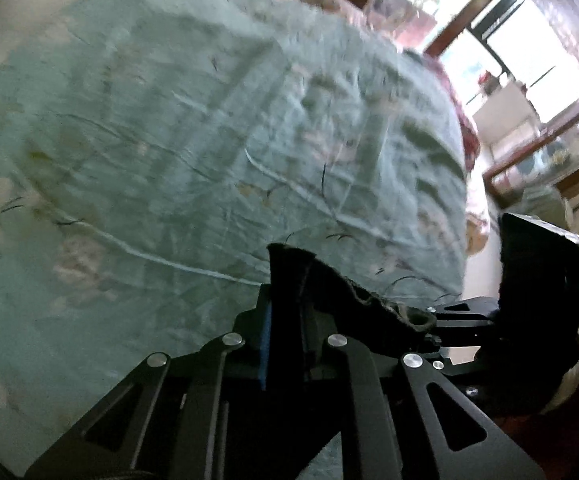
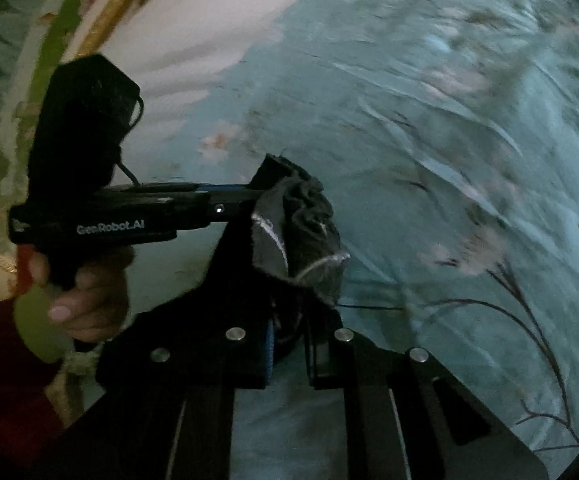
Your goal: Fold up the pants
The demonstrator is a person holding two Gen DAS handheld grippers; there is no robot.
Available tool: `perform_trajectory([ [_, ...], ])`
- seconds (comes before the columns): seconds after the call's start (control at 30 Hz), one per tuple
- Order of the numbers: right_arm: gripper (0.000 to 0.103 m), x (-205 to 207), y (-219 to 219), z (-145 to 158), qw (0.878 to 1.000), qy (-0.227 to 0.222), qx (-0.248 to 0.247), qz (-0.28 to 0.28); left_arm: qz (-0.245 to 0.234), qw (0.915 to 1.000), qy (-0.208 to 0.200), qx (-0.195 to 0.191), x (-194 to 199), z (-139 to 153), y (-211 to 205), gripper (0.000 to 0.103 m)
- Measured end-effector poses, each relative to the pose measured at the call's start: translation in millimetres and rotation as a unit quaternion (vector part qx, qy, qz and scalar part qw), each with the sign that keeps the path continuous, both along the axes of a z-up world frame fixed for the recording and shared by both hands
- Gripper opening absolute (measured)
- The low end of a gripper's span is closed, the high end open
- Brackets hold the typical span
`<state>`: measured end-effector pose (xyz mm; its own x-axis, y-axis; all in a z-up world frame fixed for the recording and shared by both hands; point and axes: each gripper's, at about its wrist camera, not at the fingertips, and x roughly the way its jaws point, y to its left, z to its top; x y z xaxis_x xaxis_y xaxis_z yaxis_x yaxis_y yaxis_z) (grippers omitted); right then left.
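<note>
While a rumpled teal floral bedsheet (image 1: 169,140) fills most of both wrist views, the dark pants (image 2: 301,232) are bunched up above it, pinched at the edge from two sides. Nearly closed, the right gripper (image 2: 289,320) clamps one fold of the pants. Just beside it the left gripper (image 1: 285,320) clamps another, a hand (image 2: 85,300) on its handle.

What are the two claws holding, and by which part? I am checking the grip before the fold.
Both hold the dark pants: the left claw and the right claw each pinch a bunched edge.
</note>
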<state>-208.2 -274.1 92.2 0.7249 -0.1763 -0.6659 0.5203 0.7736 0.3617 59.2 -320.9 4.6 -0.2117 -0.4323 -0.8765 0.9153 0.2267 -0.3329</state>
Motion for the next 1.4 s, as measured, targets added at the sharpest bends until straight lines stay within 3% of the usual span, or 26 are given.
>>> perform_trajectory([
  [0.23, 0.013, 44.0, 49.2, 32.1, 0.992, -0.013, -0.017, 0.121, 0.075, 0.9951, 0.007, -0.063, 18.7, 53.0, 74.5, 0.009],
  [0.47, 0.013, 87.6, 90.9, 20.8, 0.978, 0.007, -0.003, 0.21, 0.153, 0.9847, 0.002, -0.082, 32.4, 73.4, 163.7, 0.009],
  [0.73, 0.013, 129.0, 129.8, -30.3, 0.959, 0.069, 0.017, 0.274, 0.233, 0.971, 0.005, -0.056, 40.6, 43.0, 238.0, 0.009],
  [1.03, 0.013, 160.2, 143.3, -84.2, 0.95, 0.129, 0.025, 0.283, 0.309, 0.95, 0.039, -0.026, 54.1, -8.4, 285.1, 0.01],
  [1.23, 0.013, 172.3, 146.4, -106.9, 0.944, 0.162, 0.02, 0.288, 0.343, 0.938, 0.049, -0.009, 58.2, -31.9, 310.5, 0.008],
  [1.4, 0.019, 179.6, 152.2, -119.6, 0.938, 0.19, 0.016, 0.291, 0.367, 0.9286, 0.054, 0.004, 55.3, -46.4, 328.7, 0.008],
])
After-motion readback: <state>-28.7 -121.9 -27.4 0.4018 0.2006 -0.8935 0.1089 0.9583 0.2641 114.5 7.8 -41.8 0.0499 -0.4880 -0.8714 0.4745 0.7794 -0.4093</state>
